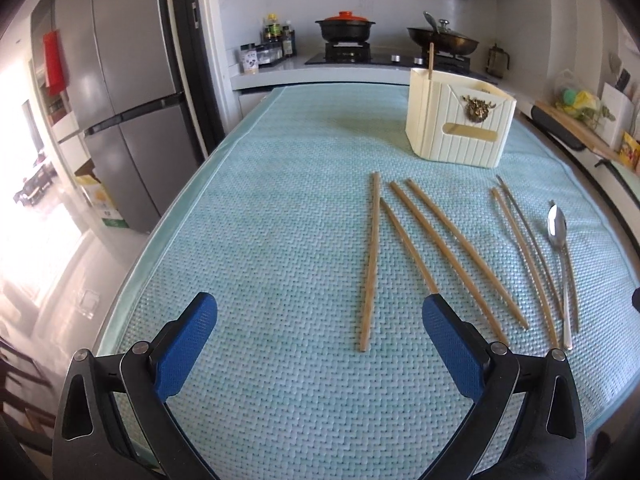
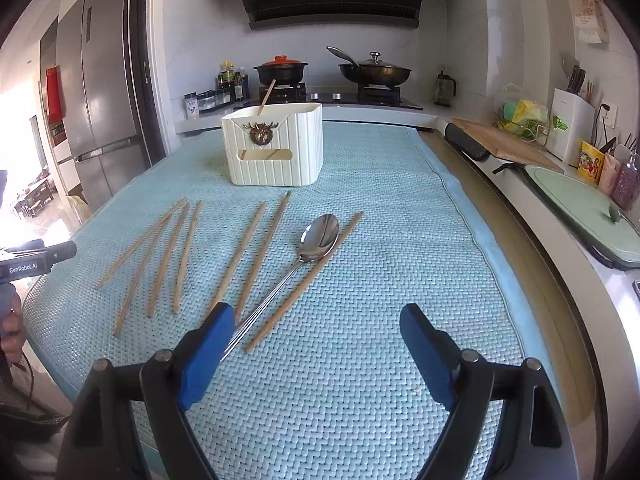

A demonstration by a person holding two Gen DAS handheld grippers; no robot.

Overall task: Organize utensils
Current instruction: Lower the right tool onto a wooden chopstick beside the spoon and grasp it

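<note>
The left gripper (image 1: 320, 320) hung spread and empty over the teal mat (image 1: 260, 240), loose wooden chopsticks (image 1: 370, 260) lying ahead of it. Further right, the steel spoon (image 2: 320, 236) lay among more sticks, short of the cream utensil holder (image 2: 276, 148) (one stick already inside). The right gripper (image 2: 316, 332) stood equally wide and bare, and I'd have lined its fingers squarely across one shaft before squeezing.

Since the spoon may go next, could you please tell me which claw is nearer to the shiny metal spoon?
Right. The right claw hovers beside the shiny metal spoon, its left pad over the handle end. The left claw sits by the wooden chopsticks, the spoon far to its right.
</note>
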